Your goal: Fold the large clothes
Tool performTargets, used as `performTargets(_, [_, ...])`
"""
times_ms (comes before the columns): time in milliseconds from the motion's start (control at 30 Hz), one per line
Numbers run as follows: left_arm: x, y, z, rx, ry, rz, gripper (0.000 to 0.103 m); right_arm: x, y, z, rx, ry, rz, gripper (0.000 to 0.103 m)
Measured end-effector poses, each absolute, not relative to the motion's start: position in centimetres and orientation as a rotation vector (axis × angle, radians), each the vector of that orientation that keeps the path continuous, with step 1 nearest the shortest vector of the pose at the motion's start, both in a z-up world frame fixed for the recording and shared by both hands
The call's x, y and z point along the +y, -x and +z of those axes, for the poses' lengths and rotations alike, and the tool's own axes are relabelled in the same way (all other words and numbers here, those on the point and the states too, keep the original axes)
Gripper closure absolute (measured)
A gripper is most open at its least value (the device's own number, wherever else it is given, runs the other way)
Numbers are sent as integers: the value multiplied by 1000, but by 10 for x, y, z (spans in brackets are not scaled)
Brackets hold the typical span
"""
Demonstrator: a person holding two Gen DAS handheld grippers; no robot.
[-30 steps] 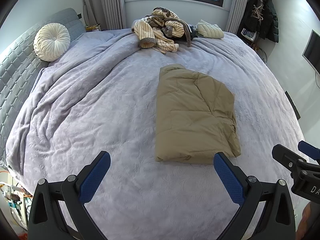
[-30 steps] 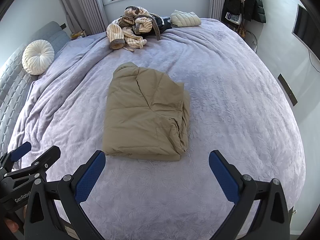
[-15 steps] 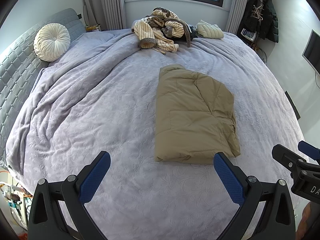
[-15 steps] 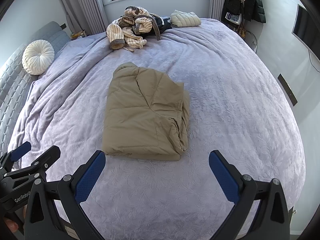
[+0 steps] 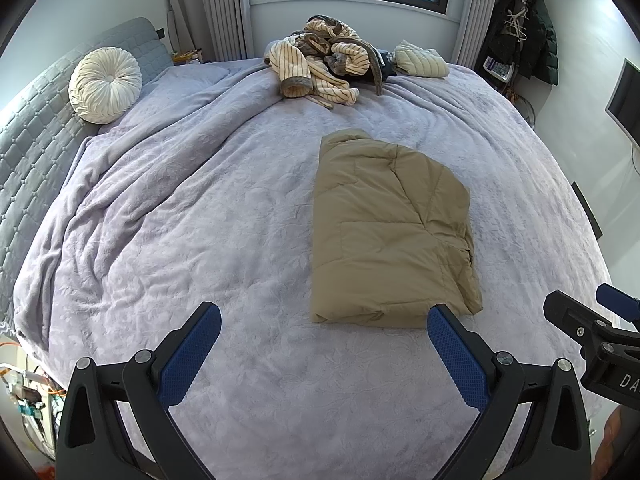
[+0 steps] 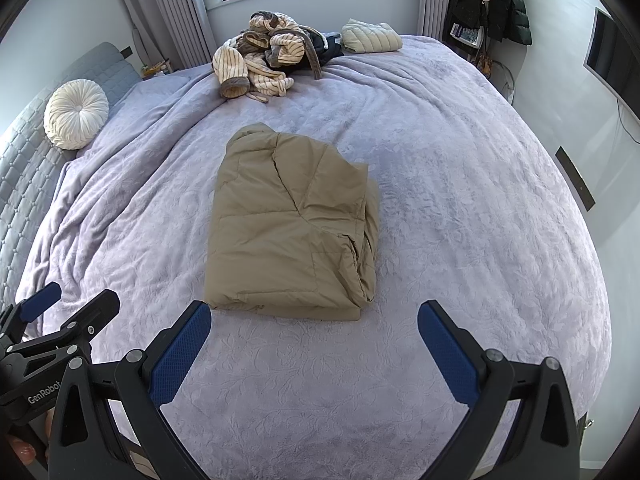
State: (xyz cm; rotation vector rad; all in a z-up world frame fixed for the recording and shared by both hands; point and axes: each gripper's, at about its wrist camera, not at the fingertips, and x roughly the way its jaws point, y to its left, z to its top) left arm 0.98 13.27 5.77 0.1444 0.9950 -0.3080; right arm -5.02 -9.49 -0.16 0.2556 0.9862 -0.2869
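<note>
A tan padded jacket (image 5: 384, 232) (image 6: 292, 224) lies folded into a neat rectangle in the middle of the lilac bed. My left gripper (image 5: 324, 320) hovers open above the bed's near edge, just short of the jacket's near-left corner, with nothing between its blue pads. My right gripper (image 6: 316, 320) is open too, held in front of the jacket's near edge, empty. Each gripper shows at the edge of the other's view: the right gripper (image 5: 592, 320) at lower right, the left gripper (image 6: 60, 312) at lower left.
A heap of striped cream and dark clothes (image 5: 324, 60) (image 6: 264, 56) sits at the far side of the bed (image 5: 180, 220), beside a folded pale quilted garment (image 5: 420, 62) (image 6: 372, 38). A round white cushion (image 5: 105, 85) leans on the grey headboard. Dark coats (image 5: 524, 24) hang at right.
</note>
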Motion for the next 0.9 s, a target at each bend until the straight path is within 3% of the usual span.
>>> performTargets(900, [127,-14,61,990,-133,-301,0,-94,51,-3,988,-255,-289,0])
